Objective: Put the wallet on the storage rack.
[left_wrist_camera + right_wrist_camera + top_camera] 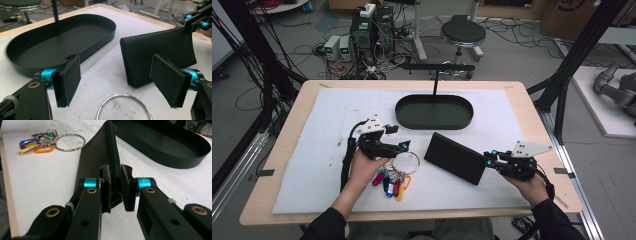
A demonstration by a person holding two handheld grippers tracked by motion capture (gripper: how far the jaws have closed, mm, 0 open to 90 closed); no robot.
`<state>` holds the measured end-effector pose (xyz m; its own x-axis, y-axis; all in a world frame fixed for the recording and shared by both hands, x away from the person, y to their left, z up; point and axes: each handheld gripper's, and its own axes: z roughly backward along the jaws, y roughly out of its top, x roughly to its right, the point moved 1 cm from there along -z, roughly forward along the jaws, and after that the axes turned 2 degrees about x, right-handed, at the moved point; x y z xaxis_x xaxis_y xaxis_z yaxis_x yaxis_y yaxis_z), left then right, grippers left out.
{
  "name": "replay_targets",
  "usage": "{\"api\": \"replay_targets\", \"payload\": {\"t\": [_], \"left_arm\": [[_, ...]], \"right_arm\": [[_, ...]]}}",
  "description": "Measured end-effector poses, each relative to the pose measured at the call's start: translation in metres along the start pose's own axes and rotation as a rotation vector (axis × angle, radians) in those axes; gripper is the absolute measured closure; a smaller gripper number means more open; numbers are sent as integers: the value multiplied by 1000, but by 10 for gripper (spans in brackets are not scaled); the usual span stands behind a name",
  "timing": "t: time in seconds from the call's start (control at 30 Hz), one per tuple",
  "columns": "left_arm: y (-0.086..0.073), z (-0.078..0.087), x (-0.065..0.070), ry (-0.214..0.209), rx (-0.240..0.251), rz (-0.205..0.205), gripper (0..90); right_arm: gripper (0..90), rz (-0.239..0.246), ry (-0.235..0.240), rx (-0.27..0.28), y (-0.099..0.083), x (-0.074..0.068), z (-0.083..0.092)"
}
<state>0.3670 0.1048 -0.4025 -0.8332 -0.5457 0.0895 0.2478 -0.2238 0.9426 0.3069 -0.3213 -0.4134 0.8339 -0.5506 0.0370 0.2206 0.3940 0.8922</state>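
We are pinching one end of the black wallet [100, 155] between our right gripper's [115, 192] pads, its long axis running straight away from the fingertips toward the key ring [69, 142] with coloured tags [35, 143]. In the left gripper view, our left gripper [120, 82] is standing released, jaws spread, the ring just beneath them and the wallet's far end ahead. The oval black tray [434, 111] beyond both grippers is holding only its upright post.
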Motion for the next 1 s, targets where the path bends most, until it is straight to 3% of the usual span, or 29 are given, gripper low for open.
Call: {"api": "replay_targets", "payload": {"t": [0.2,0.33,0.47,0.63,0.7,0.83,0.87,0.9,0.93,0.97,1.0], "left_arm": [[4,-27,-2,-92,0,19,247],[4,-44,-3,-96,-5,3,246],[4,-55,-3,-110,-3,15,248],[1,-72,-5,-162,-19,50,252],[-1,-82,-5,-210,-38,64,252],[-2,-90,-6,-237,-64,75,257],[-2,-93,-5,-247,-74,74,295],[-2,-95,-3,-285,-76,50,359],[-2,-95,-3,-285,-76,50,417],[-2,-96,-2,-303,-84,32,486],[-1,-95,1,-305,-94,-6,496]], "right_arm": [[809,34,9,10,1,-2,1],[809,47,15,12,1,-3,1],[809,58,26,15,1,-4,2],[809,71,39,22,2,-5,3],[809,75,43,24,2,-5,3],[808,77,49,25,2,-5,4],[808,77,50,25,2,-6,4],[808,78,51,26,2,-6,4],[808,81,50,26,2,-6,4],[807,82,50,26,1,-6,4],[806,80,52,25,1,-5,4]]}}
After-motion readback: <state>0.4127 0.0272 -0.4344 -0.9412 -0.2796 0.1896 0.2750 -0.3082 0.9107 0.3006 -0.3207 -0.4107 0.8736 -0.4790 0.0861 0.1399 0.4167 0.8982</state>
